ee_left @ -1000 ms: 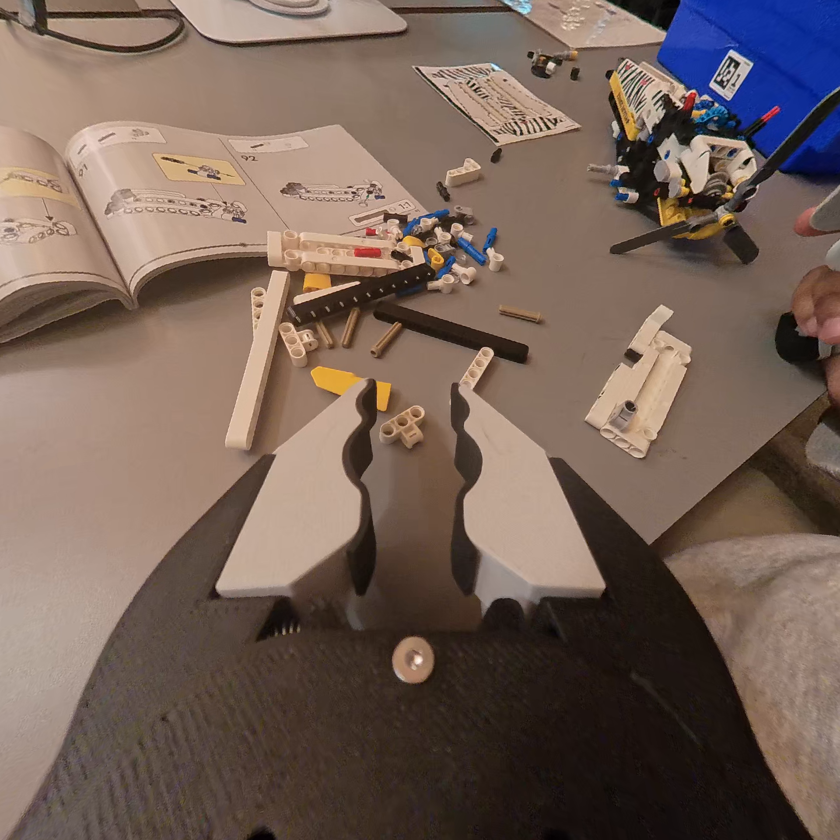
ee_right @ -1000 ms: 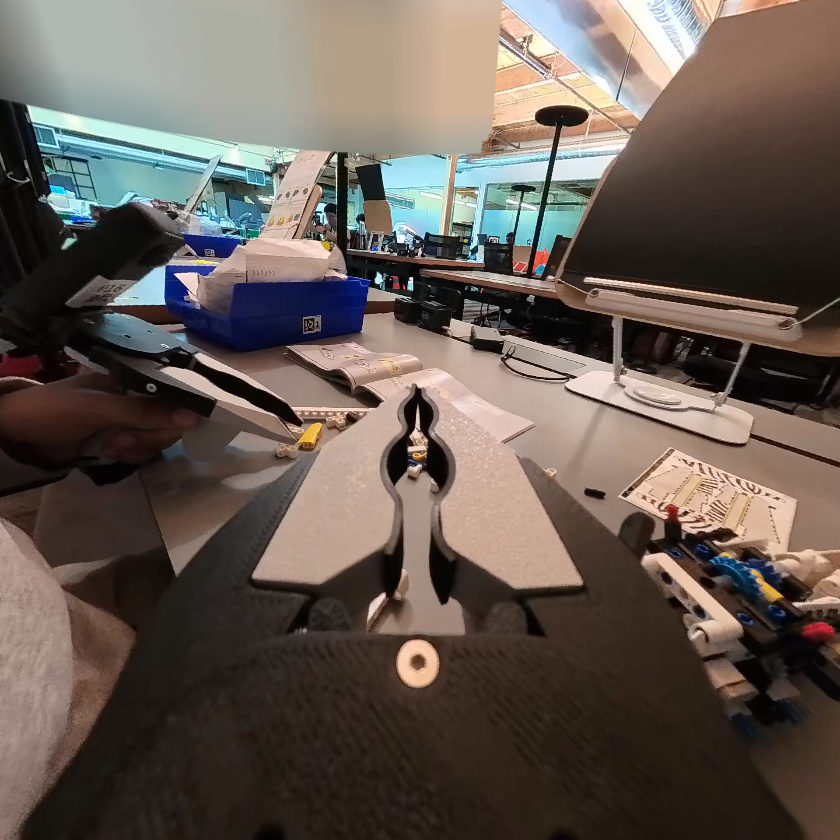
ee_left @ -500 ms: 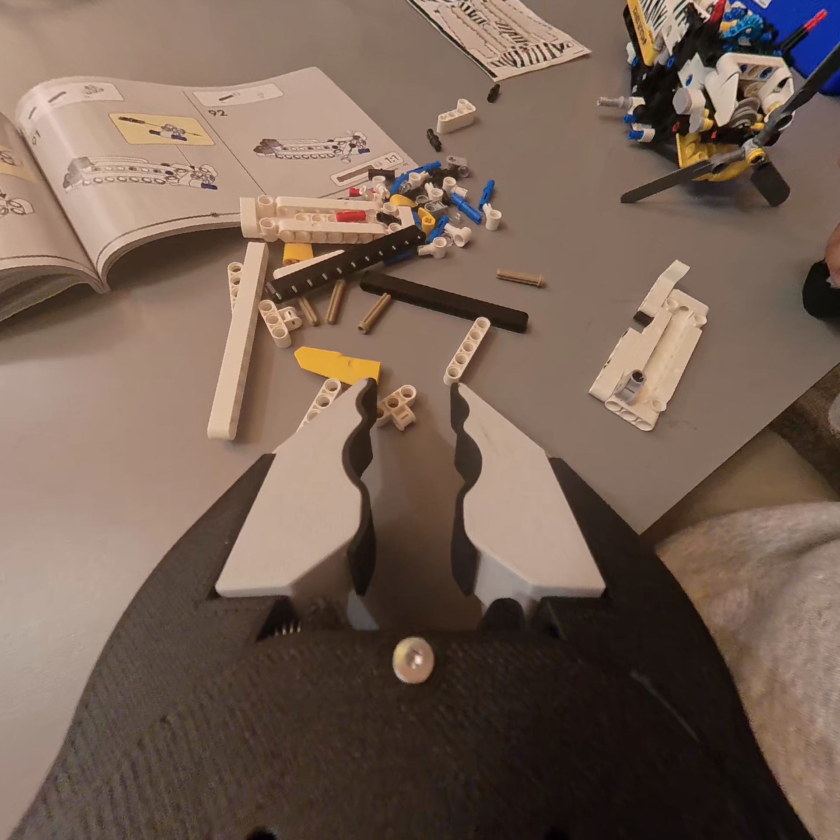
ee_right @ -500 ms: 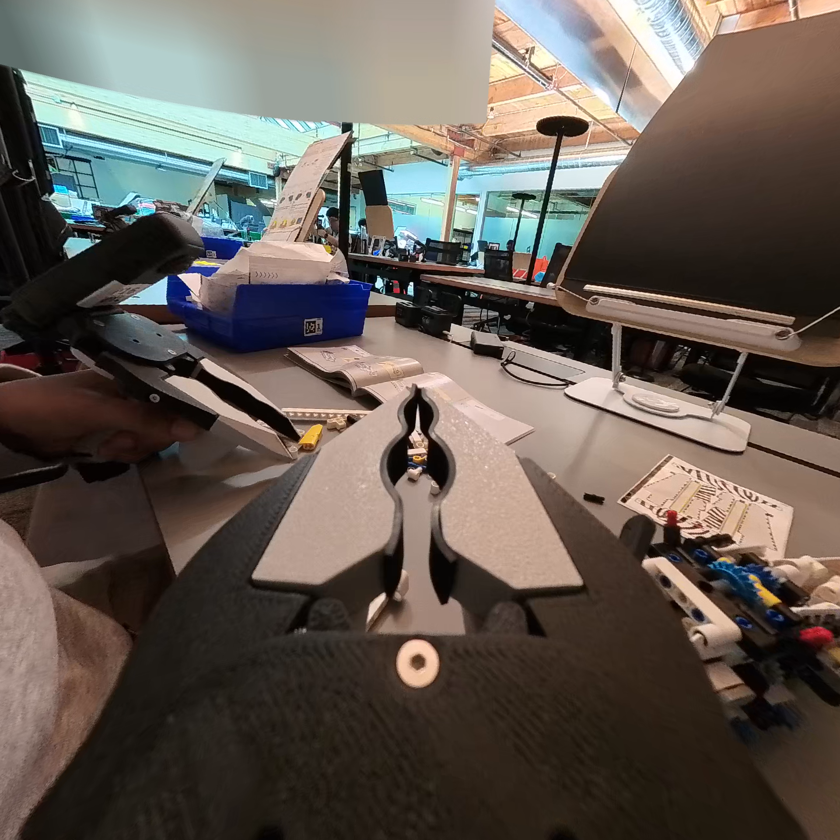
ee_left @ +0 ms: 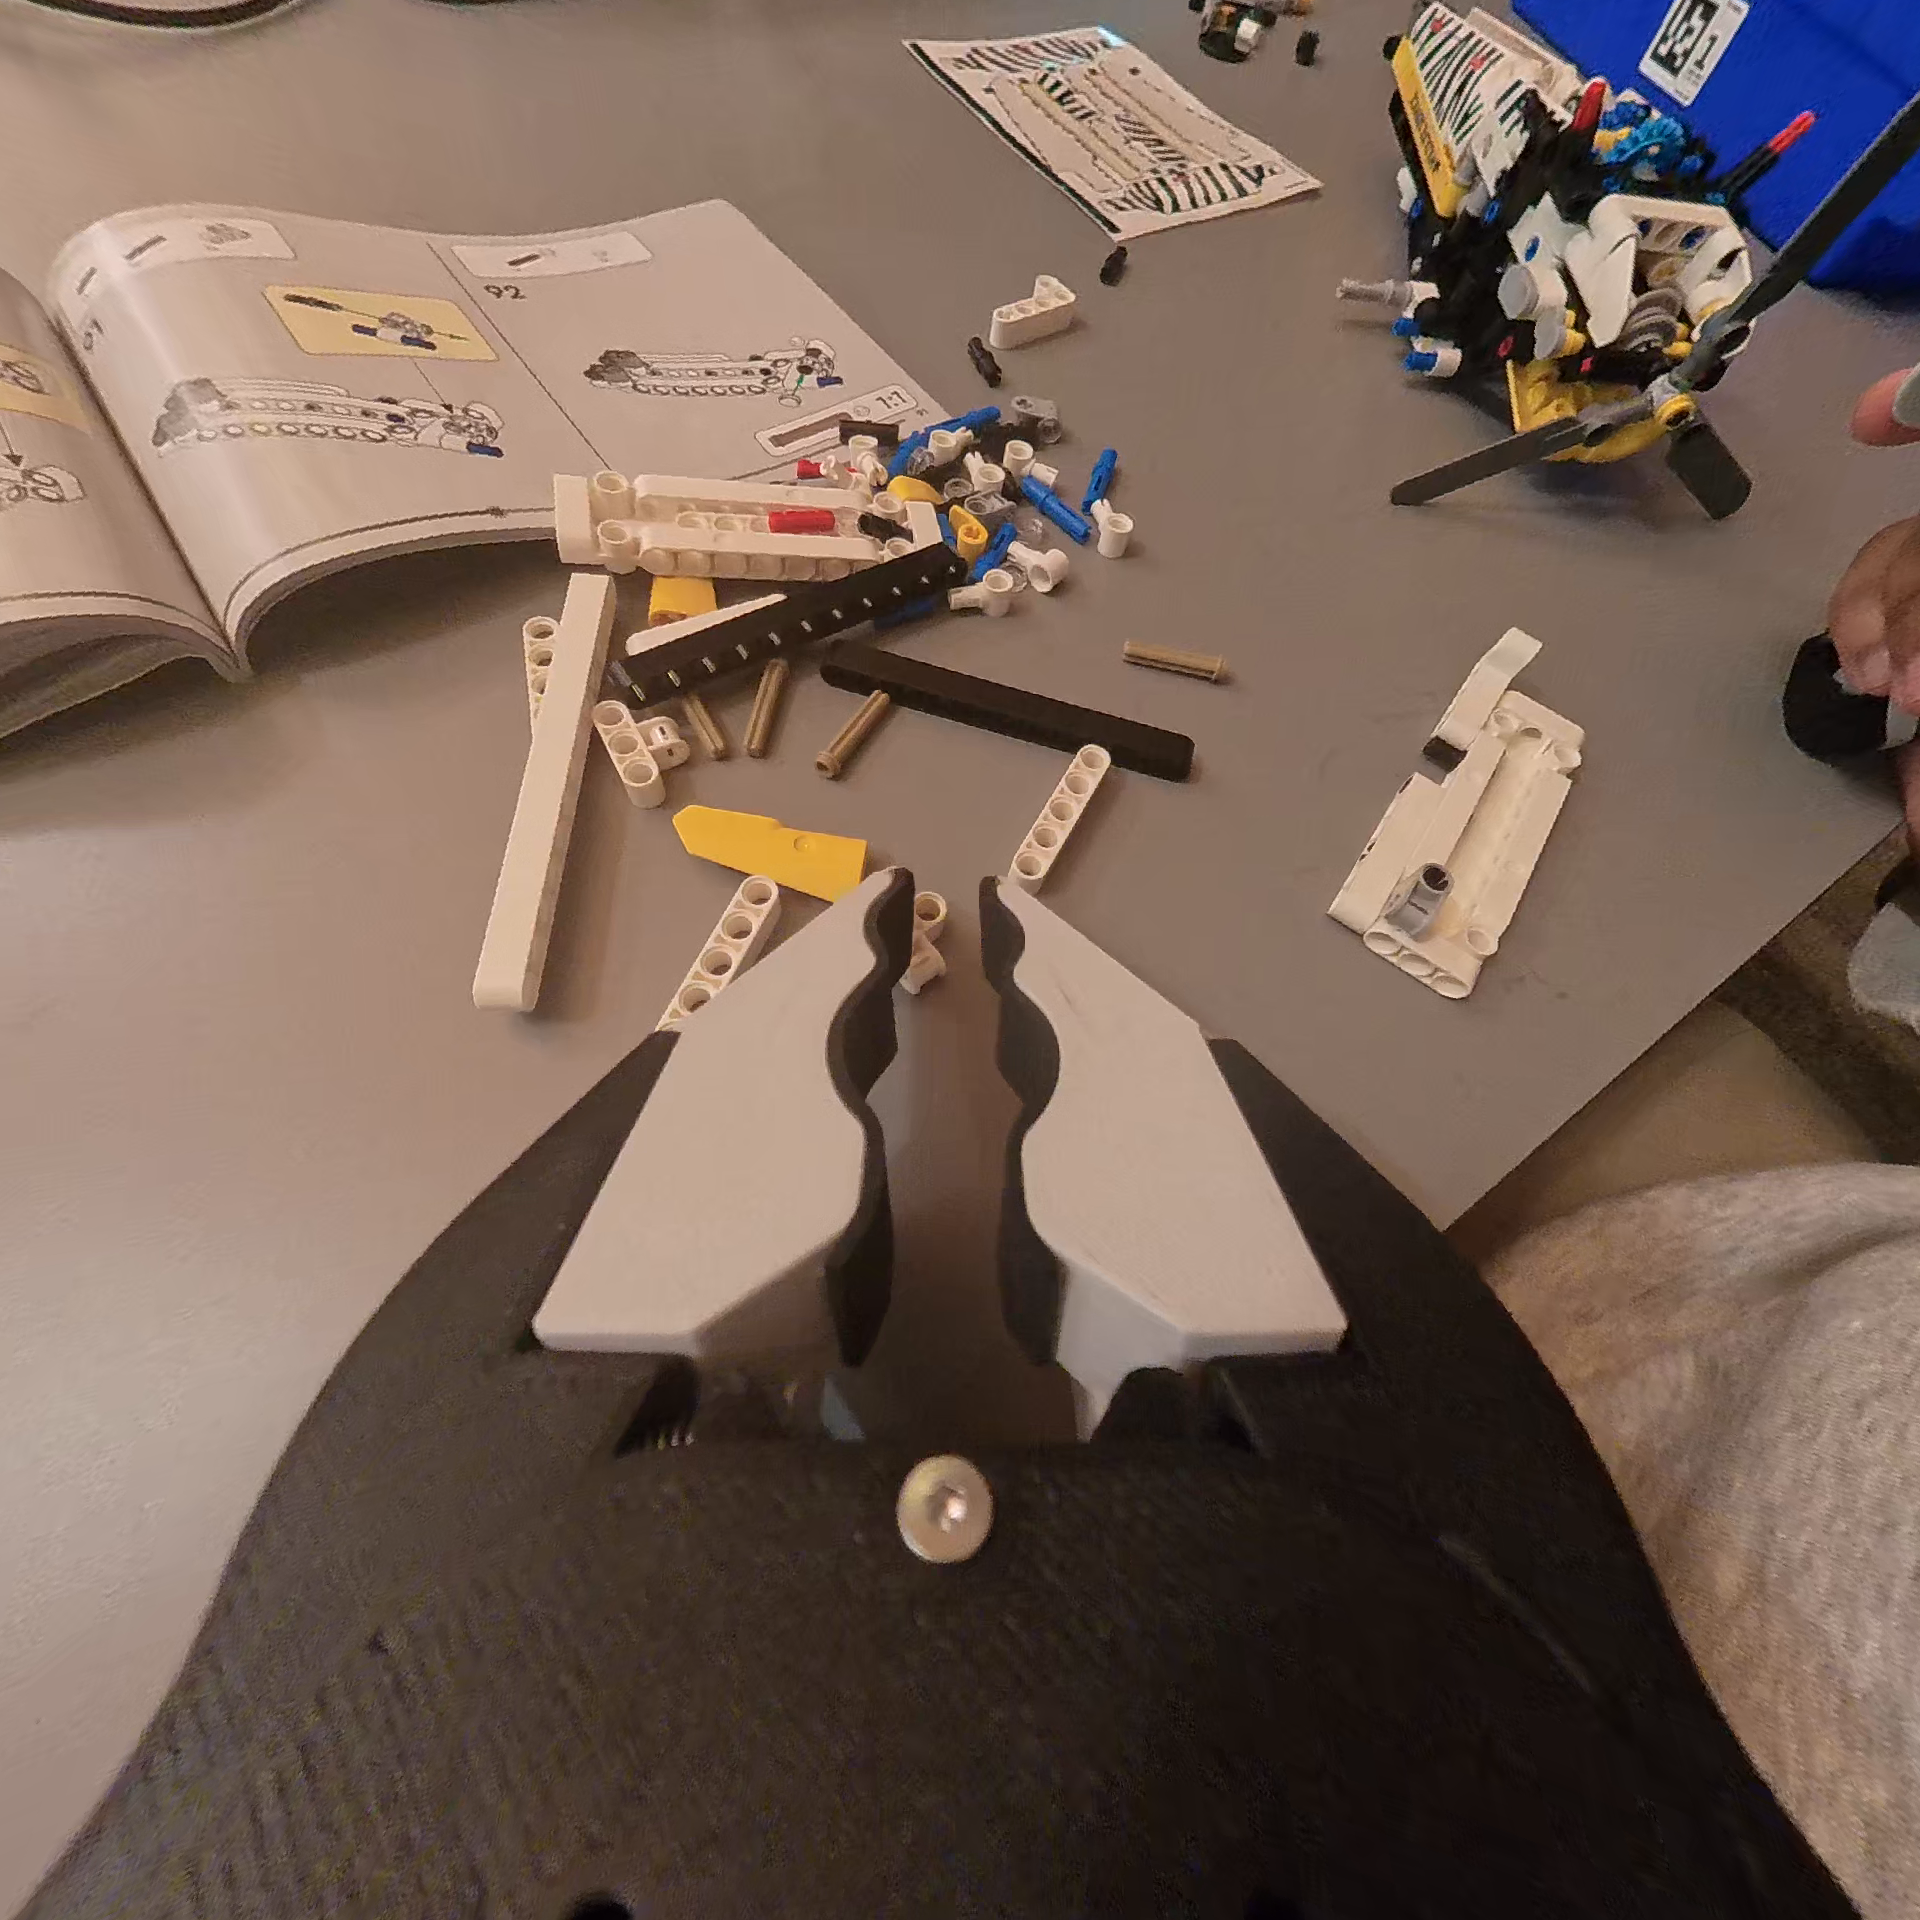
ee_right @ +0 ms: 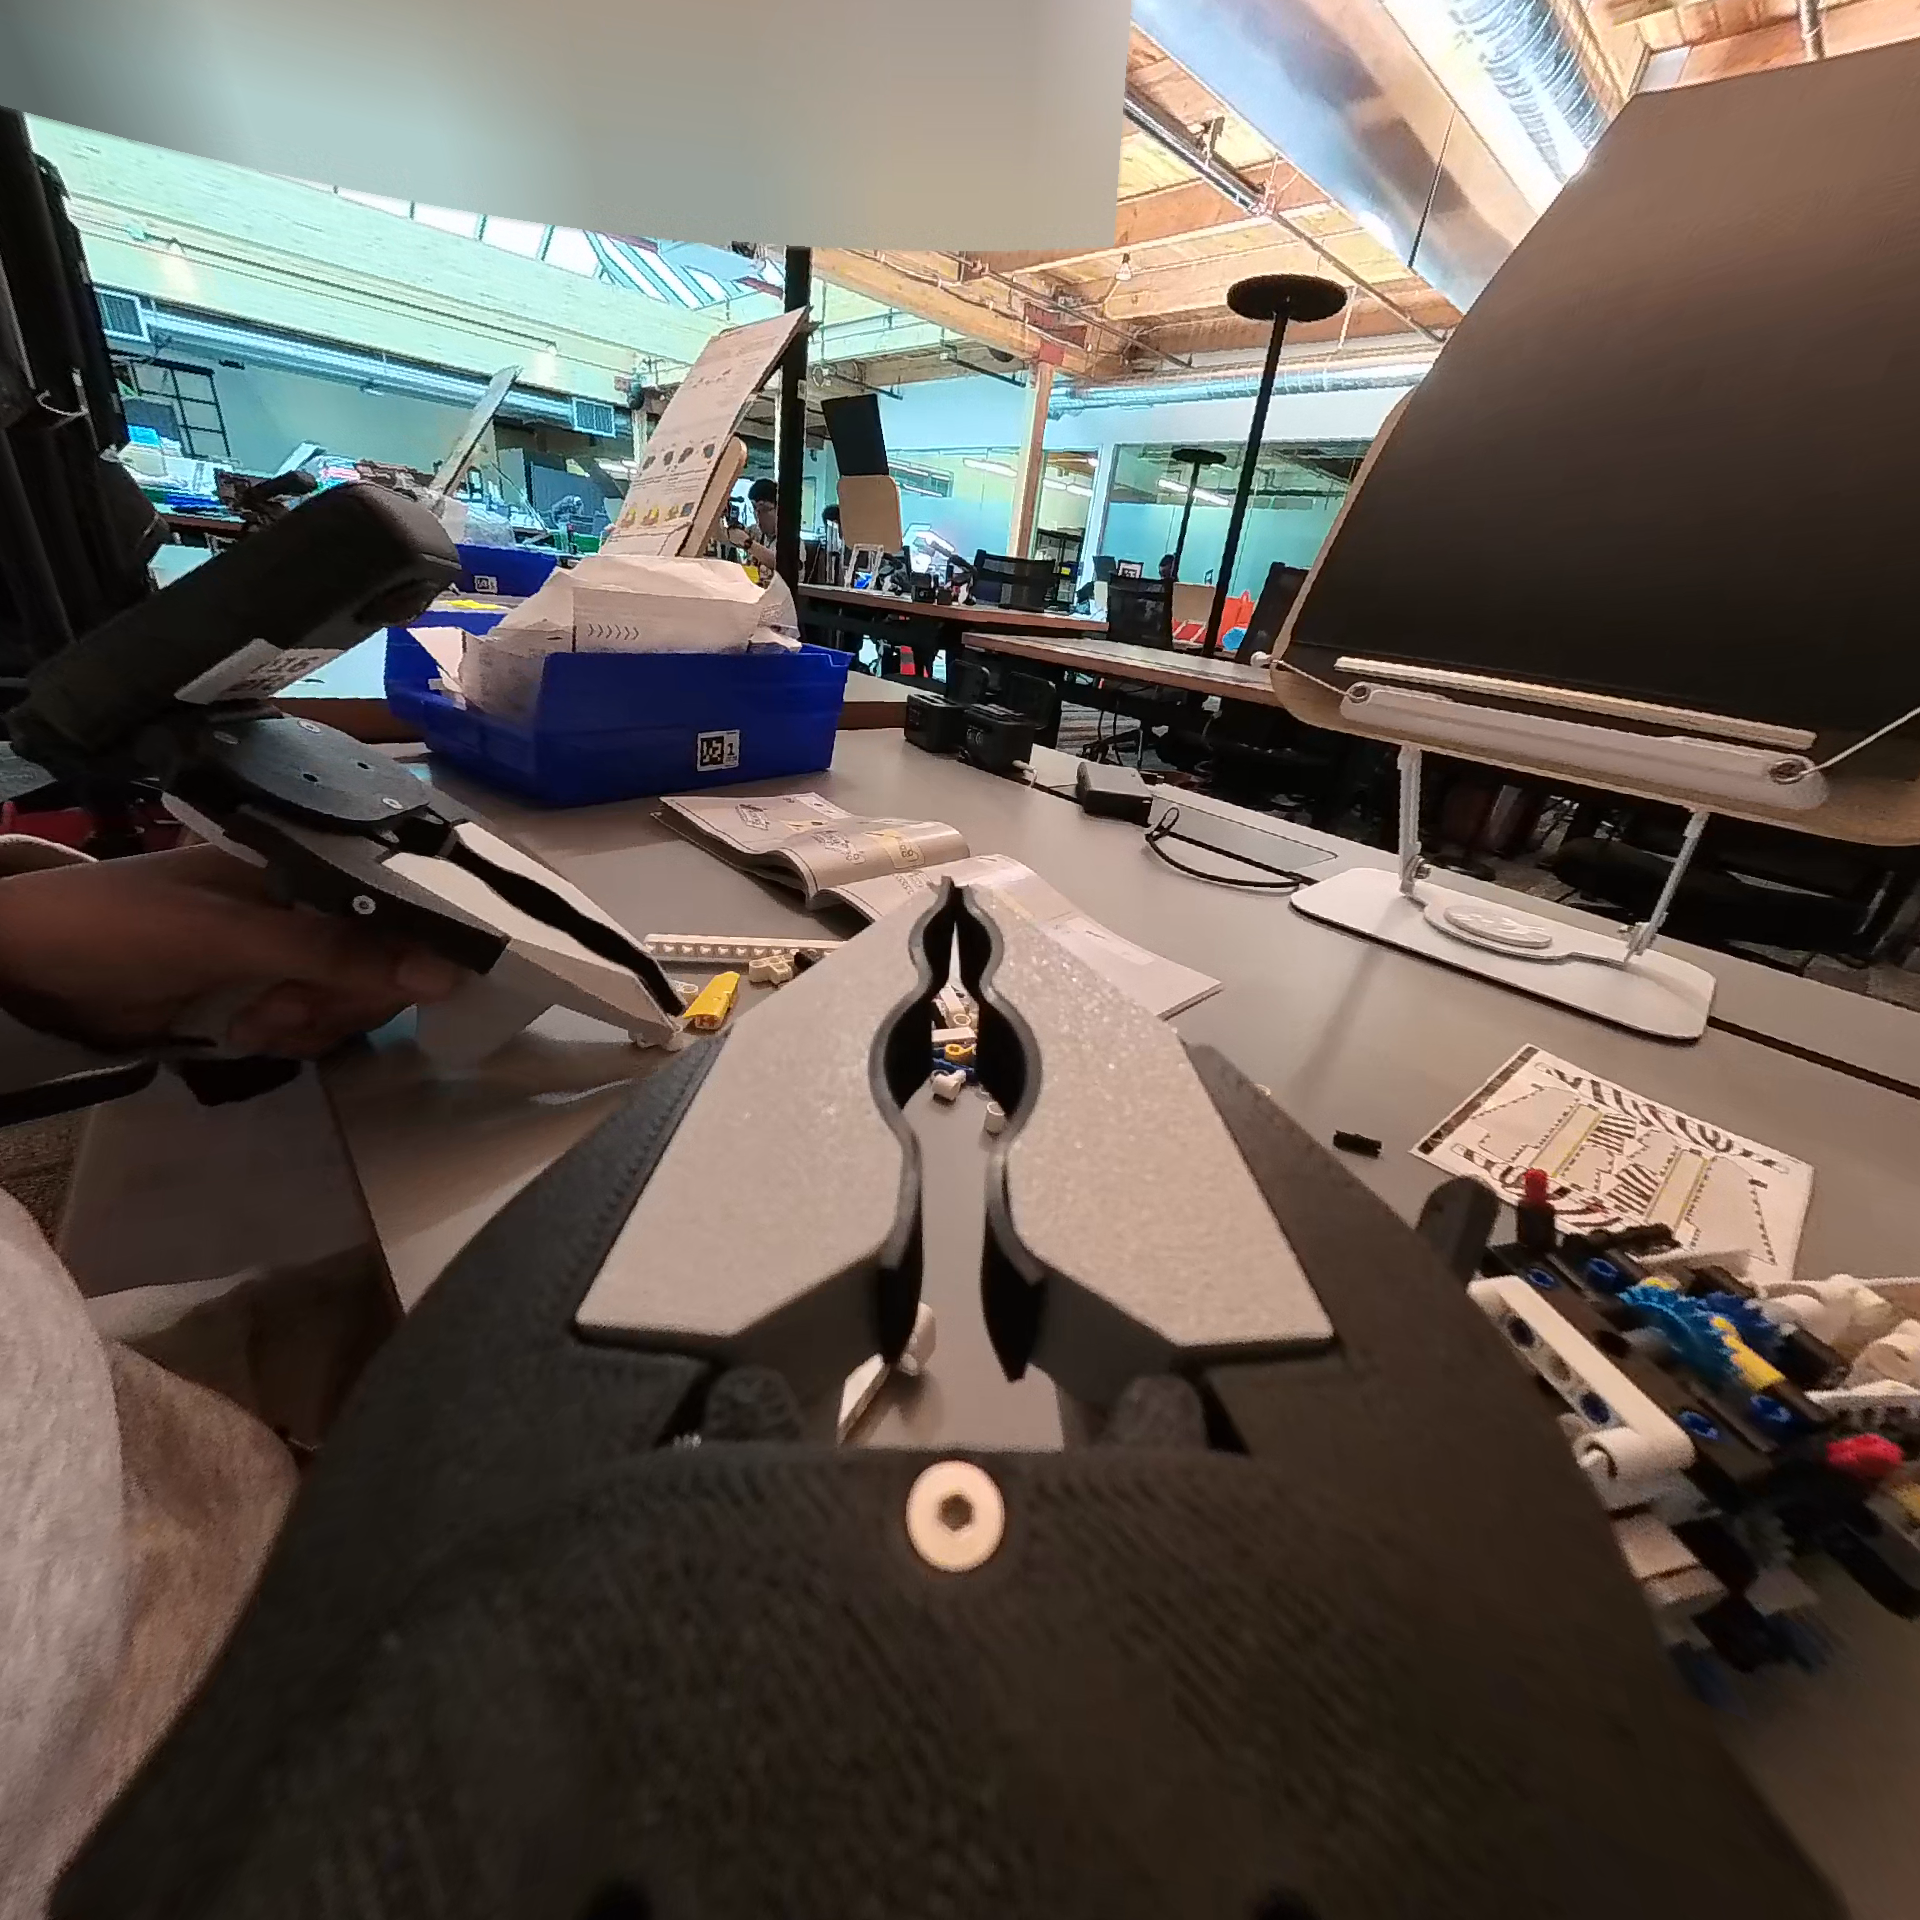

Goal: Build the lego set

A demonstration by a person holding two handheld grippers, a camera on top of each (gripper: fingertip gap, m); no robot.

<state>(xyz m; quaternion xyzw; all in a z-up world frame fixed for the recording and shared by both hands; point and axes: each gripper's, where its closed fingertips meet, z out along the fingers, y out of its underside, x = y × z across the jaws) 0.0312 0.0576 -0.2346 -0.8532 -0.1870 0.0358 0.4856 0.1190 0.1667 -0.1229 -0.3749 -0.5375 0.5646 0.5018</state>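
Near the tabletop's [ee_left: 260, 1091] front edge, the left tool [ee_left: 945, 899], jaws narrowly spread, brackets a small white connector [ee_left: 923, 940]: light, rigid, slippery plastic, best pinched across its flat sides. The right tool [ee_right: 954, 902] sits pressed together, empty.

Blue bin [ee_right: 623, 717] stuffed with paper, tilted dark monitor [ee_right: 1621, 468] on a white stand, black cable [ee_right: 1216, 862].

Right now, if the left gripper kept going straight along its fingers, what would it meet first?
The left gripper, jaws open, points down at the small white connector piece sitting between its fingertips on the grey table. That piece comes first, probably; beyond it lies the black beam.
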